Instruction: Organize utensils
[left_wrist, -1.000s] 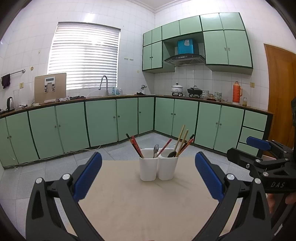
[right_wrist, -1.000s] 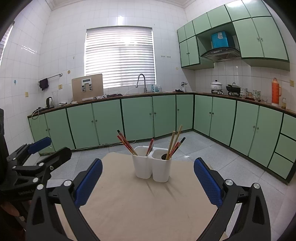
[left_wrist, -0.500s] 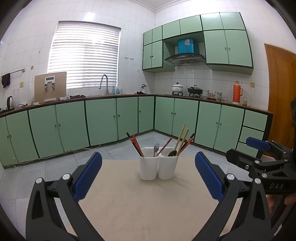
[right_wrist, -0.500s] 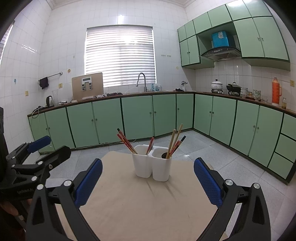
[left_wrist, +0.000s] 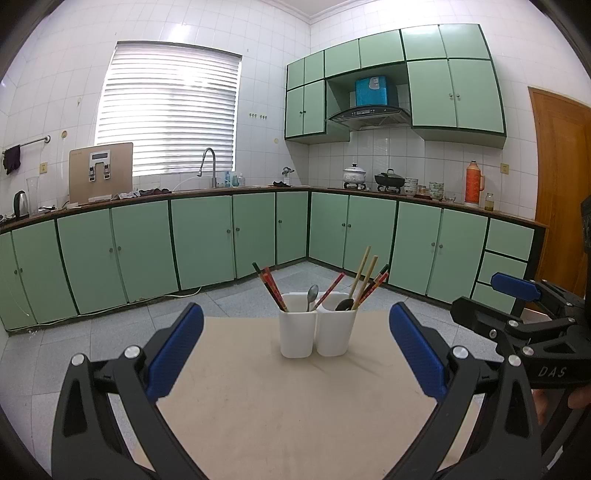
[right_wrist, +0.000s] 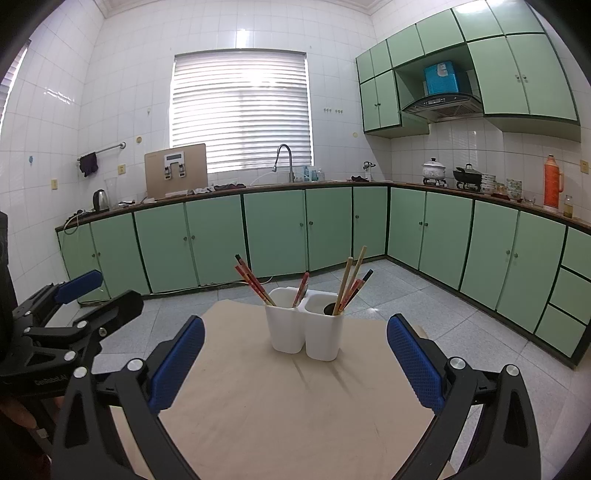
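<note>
Two white holder cups stand side by side on a beige table. The left cup holds red chopsticks and a metal spoon. The right cup holds wooden and red chopsticks and a dark spoon. My left gripper is open and empty, in front of the cups. My right gripper is open and empty, also facing the cups. Each gripper shows at the side of the other's view.
Green kitchen cabinets line the walls beyond the grey tiled floor. A wooden door stands at the right. The table's far edge lies just behind the cups.
Both views have barely shifted; the cups sit very slightly lower in frame. Both grippers stay open and empty.
</note>
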